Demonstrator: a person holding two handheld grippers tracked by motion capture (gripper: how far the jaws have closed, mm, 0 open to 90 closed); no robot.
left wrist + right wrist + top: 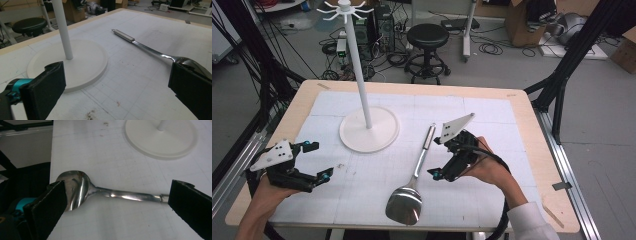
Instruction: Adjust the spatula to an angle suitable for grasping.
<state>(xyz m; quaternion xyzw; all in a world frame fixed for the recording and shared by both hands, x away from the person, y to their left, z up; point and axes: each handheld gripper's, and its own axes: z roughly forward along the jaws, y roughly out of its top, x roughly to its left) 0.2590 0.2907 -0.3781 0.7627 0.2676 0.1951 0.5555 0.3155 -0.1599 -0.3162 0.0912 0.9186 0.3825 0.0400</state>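
Observation:
A shiny metal ladle [414, 175] lies flat on the white mat, bowl [404, 205] toward the near edge and handle pointing away. My right gripper [437, 157] hovers open just right of the handle, jaws aimed at it. In the right gripper view the ladle [112, 193] lies crosswise just beyond the wide-apart jaws of the right gripper [117, 207], untouched. My left gripper [318, 161] is open at the table's left, holding nothing. From the left gripper [117, 95] I see the ladle [150, 48] off to the right and the white stand [75, 65] ahead.
The white hook stand [369, 130] has a broad round base left of the ladle's handle, a tall pole [361, 75] and hooks on top. The wooden table edge [542, 150] frames the mat. A stool [428, 37], cables and boxes sit on the floor beyond.

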